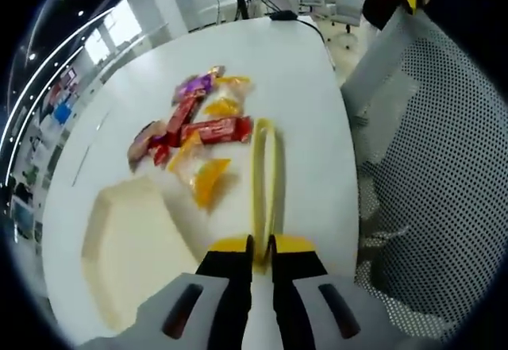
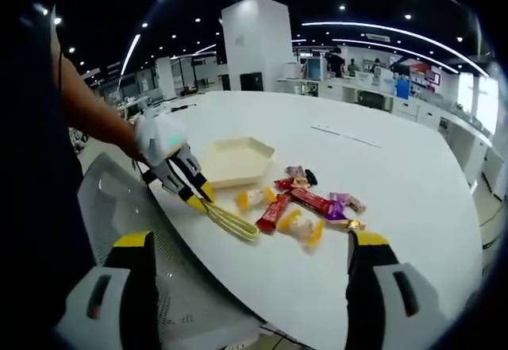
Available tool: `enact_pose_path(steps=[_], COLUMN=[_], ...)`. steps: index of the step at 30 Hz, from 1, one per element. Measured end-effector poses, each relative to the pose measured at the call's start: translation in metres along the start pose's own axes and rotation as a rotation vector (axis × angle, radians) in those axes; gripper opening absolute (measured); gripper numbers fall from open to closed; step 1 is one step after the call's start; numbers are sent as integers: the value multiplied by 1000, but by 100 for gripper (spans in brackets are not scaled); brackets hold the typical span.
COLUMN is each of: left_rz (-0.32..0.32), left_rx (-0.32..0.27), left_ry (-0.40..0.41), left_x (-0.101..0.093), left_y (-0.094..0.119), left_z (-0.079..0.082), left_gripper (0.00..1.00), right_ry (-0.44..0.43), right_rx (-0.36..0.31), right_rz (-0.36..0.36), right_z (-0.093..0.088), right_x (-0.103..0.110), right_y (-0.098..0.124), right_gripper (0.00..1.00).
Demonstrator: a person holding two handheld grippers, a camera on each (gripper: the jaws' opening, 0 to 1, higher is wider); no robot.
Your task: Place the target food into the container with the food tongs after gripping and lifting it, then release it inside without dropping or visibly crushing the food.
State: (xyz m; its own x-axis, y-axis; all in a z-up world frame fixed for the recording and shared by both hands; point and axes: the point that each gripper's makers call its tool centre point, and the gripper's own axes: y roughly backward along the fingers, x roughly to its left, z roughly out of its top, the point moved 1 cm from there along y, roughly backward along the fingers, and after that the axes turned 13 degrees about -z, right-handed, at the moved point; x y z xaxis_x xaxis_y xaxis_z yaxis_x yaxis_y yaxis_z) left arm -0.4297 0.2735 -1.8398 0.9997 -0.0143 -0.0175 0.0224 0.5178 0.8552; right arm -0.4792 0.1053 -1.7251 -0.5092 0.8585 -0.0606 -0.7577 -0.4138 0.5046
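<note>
We've got our left tool (image 1: 260, 248) pinched on the yellow tongs (image 1: 263, 177), right tool (image 2: 250, 248) wide open and empty. Wrapped snacks (image 1: 198, 132) just ahead-left of the tong tips look light, crinkly, slippery; we'd nip one mid-body, gently.

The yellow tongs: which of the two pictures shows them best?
The left gripper view: the yellow tongs run up the middle from the left tool, which is shut on their handle, tips beside the red packet. The right gripper view shows the tongs smaller, from the side, lying along the table edge.
</note>
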Motion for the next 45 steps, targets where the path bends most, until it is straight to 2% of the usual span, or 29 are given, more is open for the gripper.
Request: enact_pose_path(steps=[5, 8, 9, 10, 11, 20, 29, 31, 34, 38, 40, 41, 45], left_rz=[-3, -20, -60, -62, -56, -73, -45, -45, -40, -46, -72, -77, -89], left_rx=[-21, -66, -104, -117, -105, -190, -226, -225, -224, -227, -242, -249, -259], left_ry=[18, 36, 51, 57, 56, 95, 59, 42, 28, 3, 33, 27, 12], left_x=[-2, -4, -9, -8, -6, 9, 22, 23, 24, 19, 16, 15, 13], left_y=[3, 11, 11, 16, 19, 71, 123, 131, 142, 155, 162, 165, 173], left_z=[0, 5, 11, 12, 11, 24, 45, 48, 52, 62, 70, 73, 85], left_gripper=[2, 2, 2, 2, 2, 2, 2, 2, 2, 2, 2, 2, 2], right_ry=[-1, 7, 24, 45, 44, 4, 16, 23, 33, 34, 15, 28, 50], right_rx=[0, 3, 3, -2, -3, -39, -109, -126, -145, -178, -186, -197, -223], right_rz=[-1, 1, -1, 0, 6, 33, 97, 116, 130, 175, 235, 237, 285], right_z=[1, 0, 0, 1, 1, 18, 54, 64, 77, 97, 108, 114, 132], right_x=[-1, 0, -1, 0, 0, -2, 1, 0, -1, 6, 17, 19, 32], right_y=[0, 0, 0, 0, 0, 1, 0, 0, -2, -2, -2, -3, -4], right_gripper=[100, 100, 100, 100, 100, 100, 99, 94, 92, 90, 90, 89, 80])
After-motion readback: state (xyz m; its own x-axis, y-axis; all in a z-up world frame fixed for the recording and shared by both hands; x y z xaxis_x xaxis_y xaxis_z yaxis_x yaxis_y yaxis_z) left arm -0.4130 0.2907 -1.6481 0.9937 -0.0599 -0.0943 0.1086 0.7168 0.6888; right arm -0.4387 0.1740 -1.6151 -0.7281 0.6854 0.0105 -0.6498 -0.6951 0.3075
